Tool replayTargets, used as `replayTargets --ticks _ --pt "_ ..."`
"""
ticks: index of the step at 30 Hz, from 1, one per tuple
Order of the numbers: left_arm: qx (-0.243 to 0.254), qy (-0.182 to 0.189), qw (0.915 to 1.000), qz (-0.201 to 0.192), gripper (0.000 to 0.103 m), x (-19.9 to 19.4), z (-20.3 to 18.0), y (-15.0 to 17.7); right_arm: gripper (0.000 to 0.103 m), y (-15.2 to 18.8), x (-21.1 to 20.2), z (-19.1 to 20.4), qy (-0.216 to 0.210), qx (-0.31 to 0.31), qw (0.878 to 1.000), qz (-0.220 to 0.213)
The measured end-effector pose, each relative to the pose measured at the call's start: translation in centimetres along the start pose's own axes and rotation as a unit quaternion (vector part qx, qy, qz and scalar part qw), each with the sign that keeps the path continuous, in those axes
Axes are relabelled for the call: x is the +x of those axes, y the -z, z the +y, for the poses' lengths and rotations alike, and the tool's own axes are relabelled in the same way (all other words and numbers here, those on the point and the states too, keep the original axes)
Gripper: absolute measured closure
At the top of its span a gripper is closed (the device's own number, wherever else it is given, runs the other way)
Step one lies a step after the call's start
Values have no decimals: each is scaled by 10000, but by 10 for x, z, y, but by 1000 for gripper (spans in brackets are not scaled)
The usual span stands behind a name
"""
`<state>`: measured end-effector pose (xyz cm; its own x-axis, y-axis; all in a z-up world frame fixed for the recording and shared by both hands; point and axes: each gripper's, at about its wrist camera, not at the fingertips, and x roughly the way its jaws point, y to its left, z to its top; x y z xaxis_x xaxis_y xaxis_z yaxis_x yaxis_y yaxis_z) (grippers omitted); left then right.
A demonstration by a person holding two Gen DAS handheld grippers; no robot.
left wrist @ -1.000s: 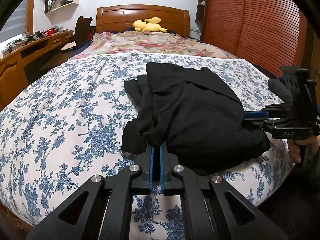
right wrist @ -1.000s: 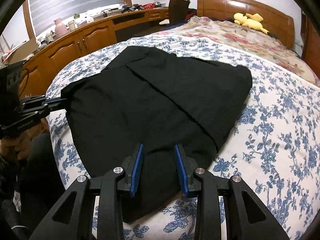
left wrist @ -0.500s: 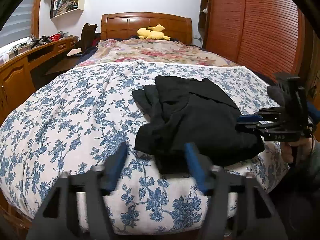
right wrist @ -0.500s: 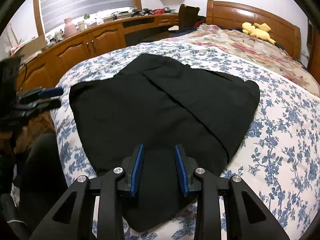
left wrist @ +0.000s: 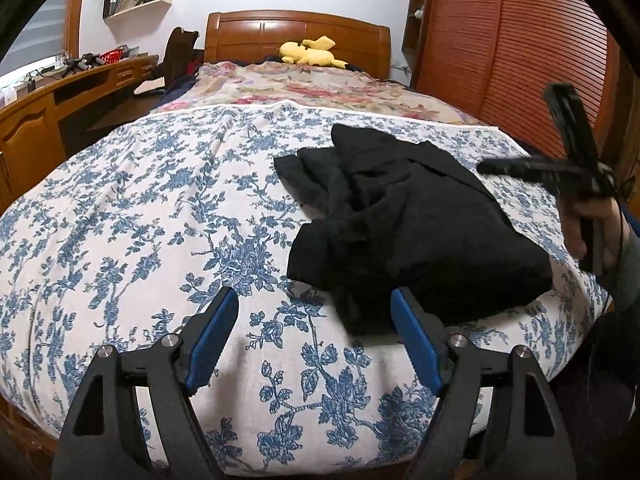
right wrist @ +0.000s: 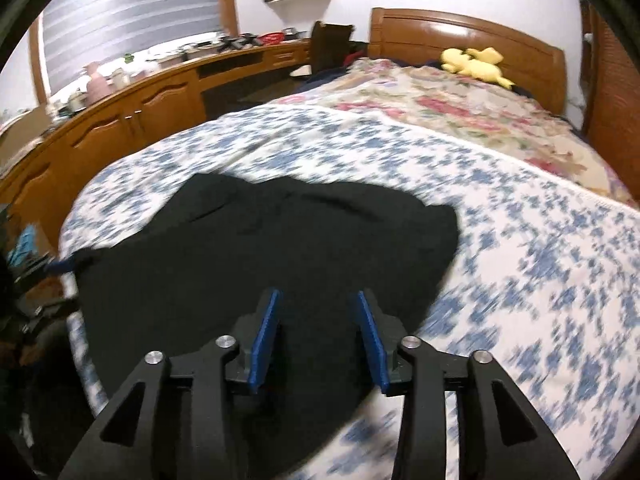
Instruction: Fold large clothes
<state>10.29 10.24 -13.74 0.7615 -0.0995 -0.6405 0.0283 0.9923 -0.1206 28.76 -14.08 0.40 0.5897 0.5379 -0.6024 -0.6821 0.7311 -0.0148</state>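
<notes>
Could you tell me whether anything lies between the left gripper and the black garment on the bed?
Nothing visible does. Only bare blue-flowered bedspread lies between the left gripper, its jaws opening and empty, and the crumpled black fabric garment.

The left tool (left wrist: 314, 330) stands over the near edge of the bed (left wrist: 132, 216), its blue pads (left wrist: 212, 334) wide apart and opening, with only the blue-flowered cover between them. The black garment (left wrist: 416, 232) lies in a rumpled heap at about two o'clock from it; its near hem reaches just beside the right-hand pad (touching or not, hard to say). At three o'clock a hand (left wrist: 592, 228) holds the right tool (left wrist: 560, 168), blurred, above the garment's far side. A yellow plush toy (left wrist: 310, 54) rests at twelve o'clock by the wooden headboard (left wrist: 256, 34).
</notes>
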Motion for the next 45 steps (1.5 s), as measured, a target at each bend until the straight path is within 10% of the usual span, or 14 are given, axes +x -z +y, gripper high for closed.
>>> replayTargets --ticks 10,19,27,36,45 --pt "10 33 9998 200 24 20 1 2 54 -30 62 -36 303 380 9984 274" --pt "10 -26 9995 307 24 23 -6 0 15 -31 97 -59 217 698 9965 400" --pt "54 -35 9993 360 25 25 -19 -3 12 -24 130 -87 -757 1427 9837 787" --pt "196 -1 9991 378 56 22 -36 -5 72 -22 109 -82 -928 1076 9881 585" --pt "32 -5 9993 385 57 28 -26 -8 75 -1 64 -95 -685 1020 9906 604"
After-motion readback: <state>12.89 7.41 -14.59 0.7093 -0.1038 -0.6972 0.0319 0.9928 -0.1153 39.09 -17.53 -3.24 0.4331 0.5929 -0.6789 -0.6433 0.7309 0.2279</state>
